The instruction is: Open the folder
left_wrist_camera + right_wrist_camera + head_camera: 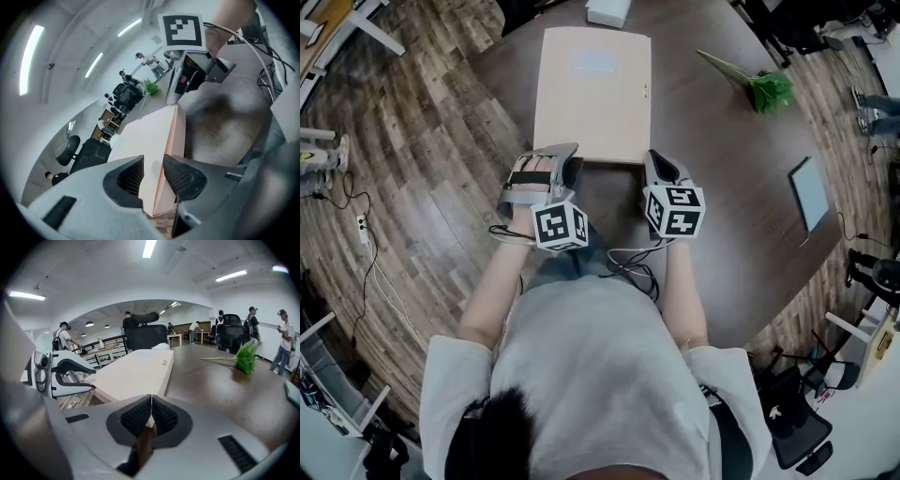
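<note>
From where I stand, the opening has barely begun. The person leans over the round dark worktop (722,216) with a tool at each near corner of the folder (592,94).

On the left, the left gripper (151,173) is rolled onto its side at the near-left corner. Its fingers (131,176) stand a little apart, and the corner fills the gap between them, one pad on the pale top face and the other against the pinker edge. I take that as a grip on the corner, thick as it is there.

The folder lies flat in the middle of the worktop, long side running away from the person and cover down. No gap shows between cover and body in any view, so it is closed.

On the right, the right gripper (151,414) sits at the near-right corner. Its fingers (136,417) are pressed nearly together on a thin pale sliver that looks to me like the tip of the cover.

Farther right, a green sprig (764,89) lies well clear of the folder.

So the approach and the holds look done. What is left, I judge, is the whole task: one tool must pin the body down while the other lifts the cover and swings it over.
</note>
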`<action>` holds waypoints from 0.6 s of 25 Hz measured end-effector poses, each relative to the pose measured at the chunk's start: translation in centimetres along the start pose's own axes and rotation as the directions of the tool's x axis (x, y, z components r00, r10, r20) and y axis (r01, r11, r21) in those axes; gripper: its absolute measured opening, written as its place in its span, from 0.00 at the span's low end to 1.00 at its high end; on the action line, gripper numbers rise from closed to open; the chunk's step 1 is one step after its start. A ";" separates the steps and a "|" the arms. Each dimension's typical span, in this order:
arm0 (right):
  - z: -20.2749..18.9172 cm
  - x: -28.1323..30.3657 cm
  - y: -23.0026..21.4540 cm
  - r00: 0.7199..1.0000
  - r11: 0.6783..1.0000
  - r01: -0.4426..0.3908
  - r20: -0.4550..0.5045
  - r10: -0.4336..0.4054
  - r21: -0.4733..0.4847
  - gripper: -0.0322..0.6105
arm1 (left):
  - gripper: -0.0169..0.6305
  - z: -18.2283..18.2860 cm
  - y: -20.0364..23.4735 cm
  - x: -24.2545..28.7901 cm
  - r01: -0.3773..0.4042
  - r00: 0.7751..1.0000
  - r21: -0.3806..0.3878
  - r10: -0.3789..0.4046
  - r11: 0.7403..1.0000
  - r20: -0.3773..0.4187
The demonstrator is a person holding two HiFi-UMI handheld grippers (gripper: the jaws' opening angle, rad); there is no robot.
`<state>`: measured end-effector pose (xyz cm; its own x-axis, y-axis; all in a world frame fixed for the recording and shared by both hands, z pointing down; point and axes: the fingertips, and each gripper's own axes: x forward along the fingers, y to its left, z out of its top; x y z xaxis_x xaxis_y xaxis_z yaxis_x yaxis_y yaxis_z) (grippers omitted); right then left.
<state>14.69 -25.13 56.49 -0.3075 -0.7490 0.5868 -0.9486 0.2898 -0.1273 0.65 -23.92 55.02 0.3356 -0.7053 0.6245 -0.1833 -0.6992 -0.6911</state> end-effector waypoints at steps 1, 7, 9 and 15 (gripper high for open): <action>0.0 0.0 0.0 1.000 1.000 0.000 -0.001 0.000 -0.004 0.07 | 0.20 0.1 0.0 0.0 -0.012 1.000 0.021 0.012 1.000 -0.006; 0.0 0.1 0.2 1.000 1.000 -0.003 -0.001 0.003 -0.018 0.07 | 0.23 0.7 0.3 0.5 -0.050 0.999 0.045 0.051 0.998 -0.013; 0.0 0.1 0.3 1.000 0.999 -0.004 -0.004 0.003 -0.033 0.07 | 0.22 1.0 0.3 0.8 -0.044 0.999 0.045 0.045 0.998 -0.022; 0.1 0.3 -0.1 1.000 1.000 -0.015 -0.002 0.015 0.004 0.07 | 0.11 1.0 0.3 1.5 0.002 1.000 -0.067 -0.002 0.998 -0.010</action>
<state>14.64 -25.43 56.54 -0.3214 -0.7436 0.5862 -0.9443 0.2982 -0.1394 1.97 -25.07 55.34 0.3271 -0.7047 0.6296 -0.2445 -0.7067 -0.6640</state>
